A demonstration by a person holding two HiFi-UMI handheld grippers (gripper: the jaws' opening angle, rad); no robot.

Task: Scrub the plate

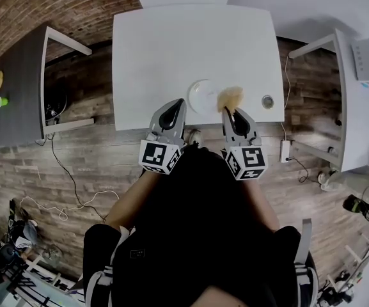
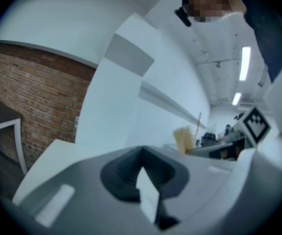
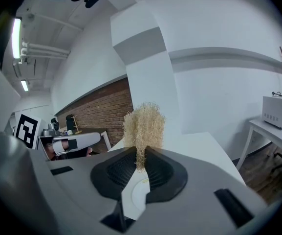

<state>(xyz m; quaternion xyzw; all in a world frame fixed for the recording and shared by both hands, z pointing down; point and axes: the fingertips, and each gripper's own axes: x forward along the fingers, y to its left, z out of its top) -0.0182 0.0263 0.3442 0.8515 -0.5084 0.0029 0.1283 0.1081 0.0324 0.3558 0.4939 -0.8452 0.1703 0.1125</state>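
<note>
A white plate (image 1: 200, 96) lies near the front edge of the white table (image 1: 190, 43). My right gripper (image 1: 227, 110) is shut on a tan fibrous scrubber (image 1: 230, 96), which hangs over the plate's right rim. In the right gripper view the scrubber (image 3: 143, 129) sticks up from the shut right gripper (image 3: 141, 159), and a bit of the plate (image 3: 140, 194) shows below it. My left gripper (image 1: 180, 101) hovers at the plate's left side, shut with nothing in it. The left gripper view shows the left gripper (image 2: 141, 154) with jaws together, and the scrubber (image 2: 184, 139) beyond.
A small round metal fitting (image 1: 268, 101) sits in the table right of the plate. A dark table (image 1: 18, 82) with small items stands to the left. On the right is a white desk (image 1: 353, 101) with a white appliance (image 1: 368, 59). Cables (image 1: 69, 197) cross the wood floor.
</note>
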